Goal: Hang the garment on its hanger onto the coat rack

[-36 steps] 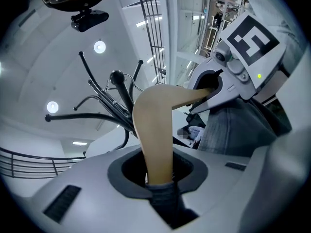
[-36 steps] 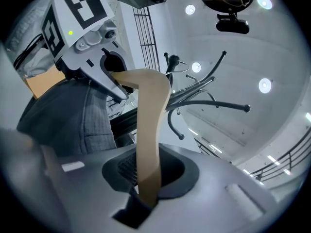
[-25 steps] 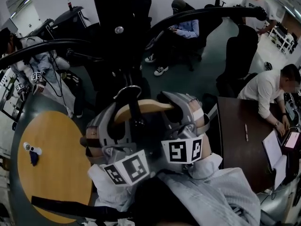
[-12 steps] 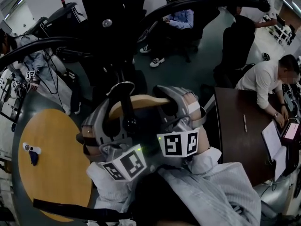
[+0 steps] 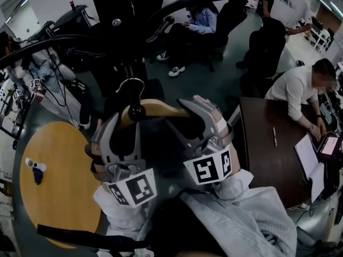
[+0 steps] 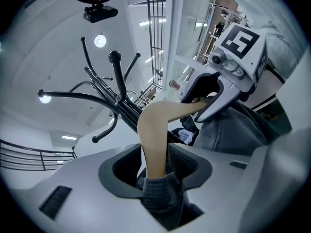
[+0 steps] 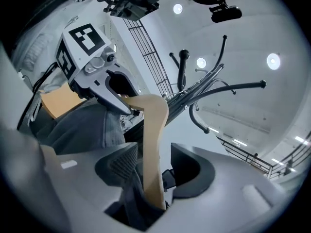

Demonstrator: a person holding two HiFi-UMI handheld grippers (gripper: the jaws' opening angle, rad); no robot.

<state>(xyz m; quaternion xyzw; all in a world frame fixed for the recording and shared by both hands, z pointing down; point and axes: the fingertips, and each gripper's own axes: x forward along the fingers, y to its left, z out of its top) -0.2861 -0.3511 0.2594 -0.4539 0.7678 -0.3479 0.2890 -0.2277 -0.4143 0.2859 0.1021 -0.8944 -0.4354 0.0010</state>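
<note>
A wooden hanger point(image 5: 155, 108) carries a dark grey garment point(image 6: 160, 198) and is held up close to the black coat rack point(image 5: 115, 23). Its metal hook point(image 5: 131, 84) sits among the rack's curved arms point(image 6: 116, 81); whether it rests on one I cannot tell. My left gripper point(image 5: 119, 126) is at the hanger's left arm and my right gripper point(image 5: 199, 114) at its right arm. In the left gripper view the jaws point(image 6: 155, 166) are opening, and the hanger arm point(image 6: 155, 130) stands between them with a gap beside it. My right gripper point(image 7: 155, 166) is opening the same way around the other arm point(image 7: 153, 144).
A round wooden table point(image 5: 59, 181) lies low on the left with a small object on it. A dark desk point(image 5: 268, 154) stands at the right with a seated person point(image 5: 300, 95) at it. More people and black office chairs point(image 5: 262, 47) are beyond the rack.
The hanger and both grippers have shifted up and left toward the rack's post. The hook now lies among the rack's arms.
</note>
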